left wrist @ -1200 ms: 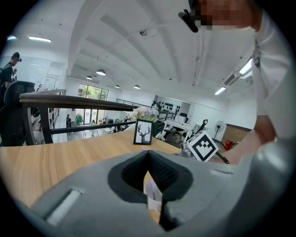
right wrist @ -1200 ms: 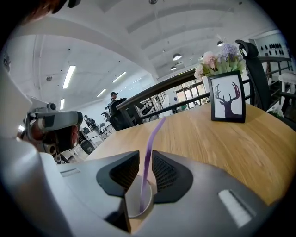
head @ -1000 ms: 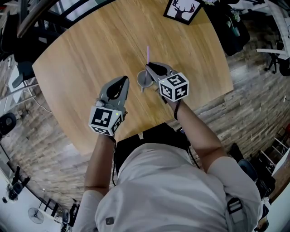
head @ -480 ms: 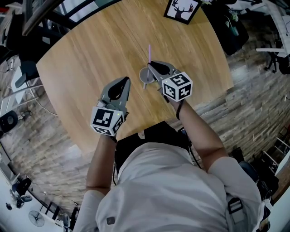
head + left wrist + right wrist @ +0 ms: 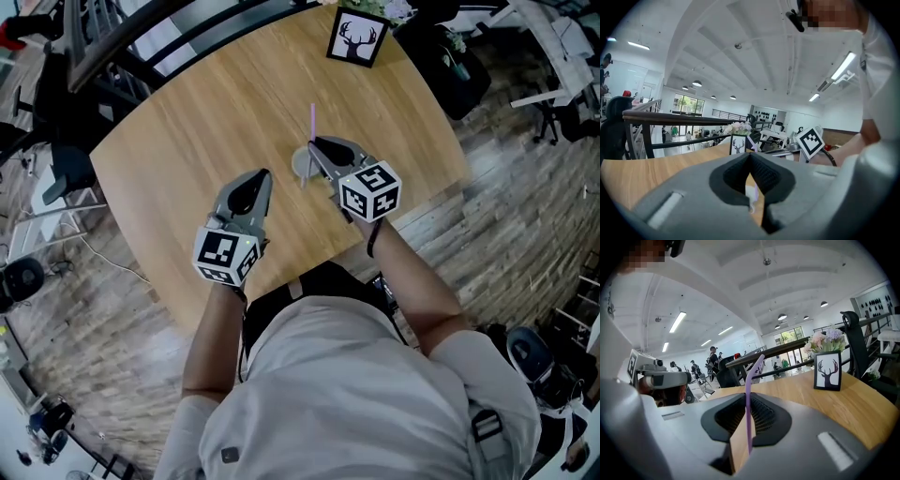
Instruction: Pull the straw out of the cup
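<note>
A grey cup (image 5: 301, 162) stands near the middle of the round wooden table (image 5: 187, 131). A purple straw (image 5: 312, 119) rises upright beside the cup's rim, pinched between the pads of my right gripper (image 5: 315, 143). In the right gripper view the straw (image 5: 749, 394) runs up between the shut jaws, its bent top leaning right. Its lower end is hidden, so I cannot tell whether it is still inside the cup. My left gripper (image 5: 258, 177) hovers left of the cup, apart from it, with its jaws shut on nothing (image 5: 750, 155).
A framed deer picture (image 5: 357, 37) stands at the table's far edge, with flowers (image 5: 825, 339) behind it. The table's near edge is just in front of the person's body. Chairs, desks and a railing surround the table.
My right gripper has lifted with the straw in it, so the straw stands higher beside the cup. The left gripper has also risen a little and stays shut.
</note>
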Motion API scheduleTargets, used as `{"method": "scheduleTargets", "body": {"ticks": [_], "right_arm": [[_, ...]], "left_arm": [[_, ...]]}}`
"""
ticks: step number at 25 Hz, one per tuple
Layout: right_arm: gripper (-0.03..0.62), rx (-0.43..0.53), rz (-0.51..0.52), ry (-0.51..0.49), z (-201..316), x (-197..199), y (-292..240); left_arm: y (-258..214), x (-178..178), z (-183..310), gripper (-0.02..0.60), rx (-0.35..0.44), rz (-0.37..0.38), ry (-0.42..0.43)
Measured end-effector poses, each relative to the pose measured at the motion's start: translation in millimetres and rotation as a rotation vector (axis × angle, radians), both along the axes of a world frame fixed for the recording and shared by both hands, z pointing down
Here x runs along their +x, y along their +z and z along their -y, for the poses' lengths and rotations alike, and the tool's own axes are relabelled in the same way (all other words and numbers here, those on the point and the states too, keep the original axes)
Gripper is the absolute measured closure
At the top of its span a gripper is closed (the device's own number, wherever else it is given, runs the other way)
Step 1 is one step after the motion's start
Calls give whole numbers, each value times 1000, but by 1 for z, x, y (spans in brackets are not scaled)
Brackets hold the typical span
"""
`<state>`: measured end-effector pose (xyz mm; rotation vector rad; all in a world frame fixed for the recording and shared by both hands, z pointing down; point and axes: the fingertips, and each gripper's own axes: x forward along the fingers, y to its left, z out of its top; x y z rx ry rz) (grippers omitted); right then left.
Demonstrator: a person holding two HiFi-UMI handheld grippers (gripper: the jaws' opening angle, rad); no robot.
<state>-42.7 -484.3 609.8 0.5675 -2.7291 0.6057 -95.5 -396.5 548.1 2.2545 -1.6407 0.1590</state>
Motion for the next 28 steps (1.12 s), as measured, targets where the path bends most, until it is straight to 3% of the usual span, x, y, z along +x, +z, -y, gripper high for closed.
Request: {"method": "scheduleTargets", "body": {"ticks": [9, 18, 28], "right_arm": [[551, 103, 27, 58, -47, 0, -66], [551, 194, 58, 116, -131, -16, -128], [551, 257, 77, 173, -236, -18, -154]], "left_arm": [[-56, -7, -47, 577, 96, 15, 76], [-100, -30, -126, 577, 156, 18, 153], [-112, -37, -204, 577, 183, -12, 248]]}}
